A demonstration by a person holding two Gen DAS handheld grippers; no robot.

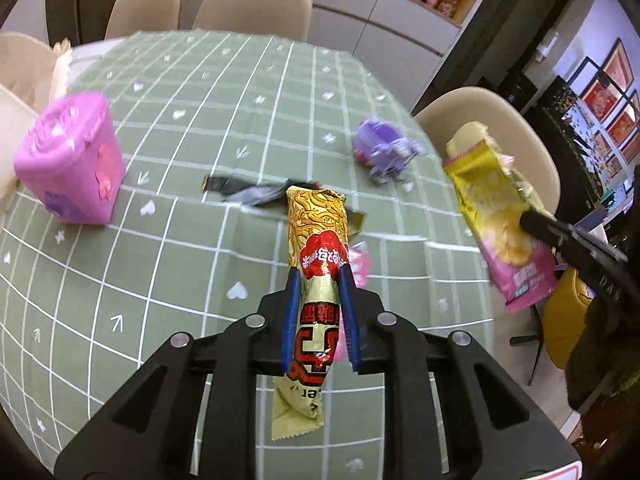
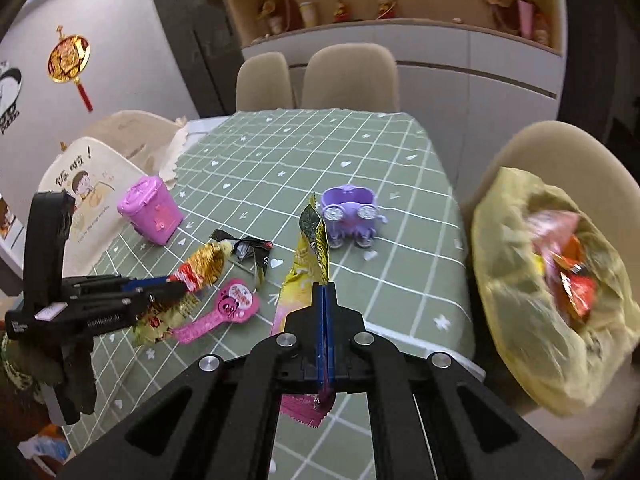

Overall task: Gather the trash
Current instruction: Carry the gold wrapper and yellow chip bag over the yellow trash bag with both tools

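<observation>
Left wrist view
Left gripper: blue pads clamped on the gold noodle wrapper, raised over the green tablecloth.
Black wrapper: on the cloth, beyond it.

Right wrist view
Right gripper: fully closed, pinching the yellow-pink snack bag over the cloth.
Trash bag: beside the table, on a chair.

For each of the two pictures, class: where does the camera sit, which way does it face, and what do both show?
Left wrist: on the left gripper, facing down across the green table; its fingers clamp a gold wrapper.
Right wrist: on the right gripper, facing the table and yellow bag; its fingers pinch a yellow-pink wrapper.
Shared: pink bin, purple toy, black wrapper.
</observation>
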